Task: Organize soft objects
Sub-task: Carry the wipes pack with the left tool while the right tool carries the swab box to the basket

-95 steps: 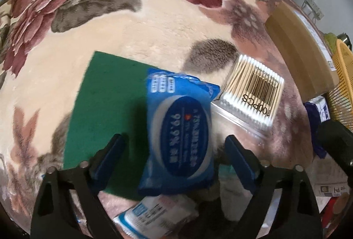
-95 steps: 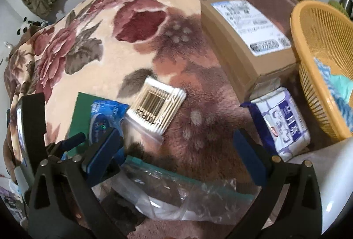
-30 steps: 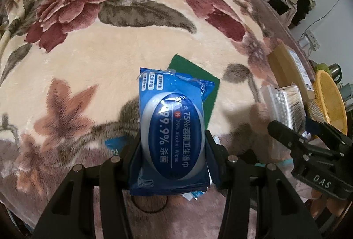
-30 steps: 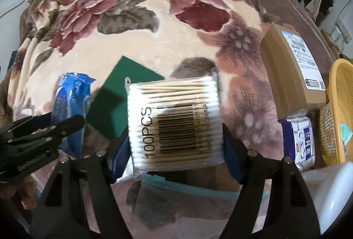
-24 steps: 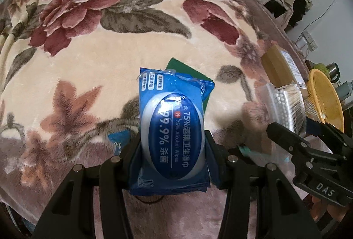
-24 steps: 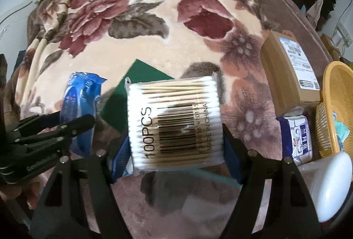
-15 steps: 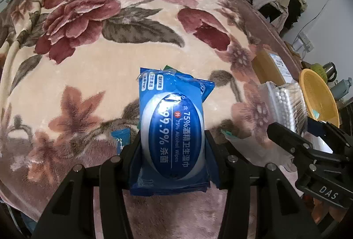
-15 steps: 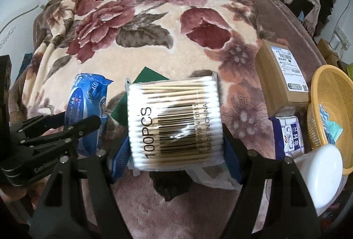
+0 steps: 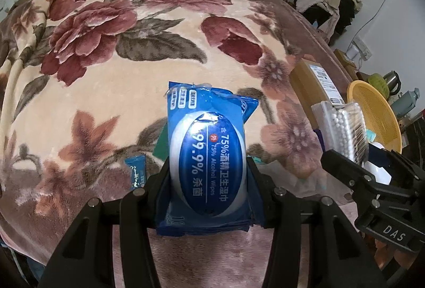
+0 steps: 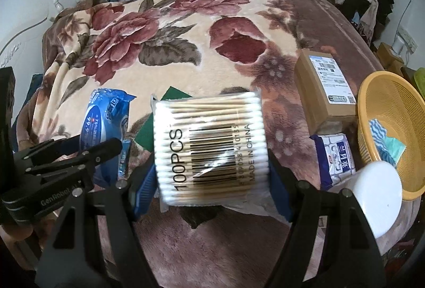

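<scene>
My left gripper [image 9: 208,181] is shut on a blue pack of alcohol wipes [image 9: 207,155], held high above the flowered blanket [image 9: 106,75]. My right gripper [image 10: 211,176] is shut on a clear pack of cotton swabs [image 10: 209,147] with a barcode, also lifted off the bed. In the right wrist view the wipes pack [image 10: 106,117] and the left gripper show at the left. In the left wrist view the cotton swabs [image 9: 342,128] show at the right. A green cloth [image 10: 148,133] lies on the blanket beneath, mostly hidden.
A yellow basket [image 10: 393,139] holding a blue cloth stands at the right, beside a cardboard box [image 10: 324,88], a tissue pack [image 10: 337,160] and a white round lid [image 10: 377,195]. A small blue sachet [image 9: 136,172] and a clear plastic bag [image 10: 247,205] lie on the blanket.
Both grippers closed on their packs and rose away from the blanket together; the bed now looks farther off and more of the room shows.
</scene>
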`<state>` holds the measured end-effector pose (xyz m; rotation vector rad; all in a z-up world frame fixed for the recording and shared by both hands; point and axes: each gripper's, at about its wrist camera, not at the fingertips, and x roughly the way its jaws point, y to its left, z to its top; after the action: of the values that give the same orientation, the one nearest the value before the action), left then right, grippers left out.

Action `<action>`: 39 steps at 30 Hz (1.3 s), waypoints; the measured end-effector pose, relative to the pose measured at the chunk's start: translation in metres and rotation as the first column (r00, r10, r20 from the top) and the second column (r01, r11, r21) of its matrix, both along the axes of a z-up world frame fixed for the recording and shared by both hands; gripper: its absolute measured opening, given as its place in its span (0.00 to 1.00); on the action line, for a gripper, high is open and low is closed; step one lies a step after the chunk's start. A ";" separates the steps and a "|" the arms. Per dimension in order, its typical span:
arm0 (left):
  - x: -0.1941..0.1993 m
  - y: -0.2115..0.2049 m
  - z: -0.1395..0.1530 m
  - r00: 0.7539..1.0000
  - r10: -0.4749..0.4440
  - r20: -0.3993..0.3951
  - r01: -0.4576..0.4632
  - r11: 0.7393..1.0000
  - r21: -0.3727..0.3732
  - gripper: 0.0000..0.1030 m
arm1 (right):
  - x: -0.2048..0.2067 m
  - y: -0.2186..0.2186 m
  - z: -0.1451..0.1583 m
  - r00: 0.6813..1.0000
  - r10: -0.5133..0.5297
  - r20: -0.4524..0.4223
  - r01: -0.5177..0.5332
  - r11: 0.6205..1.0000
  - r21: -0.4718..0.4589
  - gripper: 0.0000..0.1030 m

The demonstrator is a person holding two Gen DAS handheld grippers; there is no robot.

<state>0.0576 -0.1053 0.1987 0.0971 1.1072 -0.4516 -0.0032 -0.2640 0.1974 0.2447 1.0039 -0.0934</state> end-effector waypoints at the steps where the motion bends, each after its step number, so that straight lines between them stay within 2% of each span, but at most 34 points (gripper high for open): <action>1: -0.001 -0.002 0.001 1.000 -0.002 0.001 0.002 1.000 0.001 0.50 | -0.002 -0.002 0.000 1.000 -0.004 0.002 0.004 1.000 0.002 0.72; 14: -0.005 -0.034 0.007 0.999 -0.036 0.002 0.036 0.999 -0.004 0.50 | -0.016 -0.033 0.005 0.999 -0.051 0.012 0.051 0.999 0.000 0.72; 22: -0.006 -0.067 0.021 0.996 -0.082 0.024 0.082 0.997 -0.010 0.50 | -0.026 -0.062 0.015 0.995 -0.095 0.026 0.096 0.995 -0.005 0.72; 32: -0.008 -0.124 0.032 0.988 -0.153 0.034 0.154 0.988 -0.020 0.50 | -0.039 -0.109 0.024 0.986 -0.161 0.043 0.162 0.987 -0.009 0.72; 39: -0.012 -0.183 0.041 0.972 -0.234 0.032 0.235 0.971 -0.049 0.50 | -0.054 -0.154 0.024 0.971 -0.237 0.044 0.237 0.971 -0.004 0.72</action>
<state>0.0453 -0.2888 0.2397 0.1884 1.0618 -0.6890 -0.0570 -0.4180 0.2215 0.3568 0.9282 -0.3090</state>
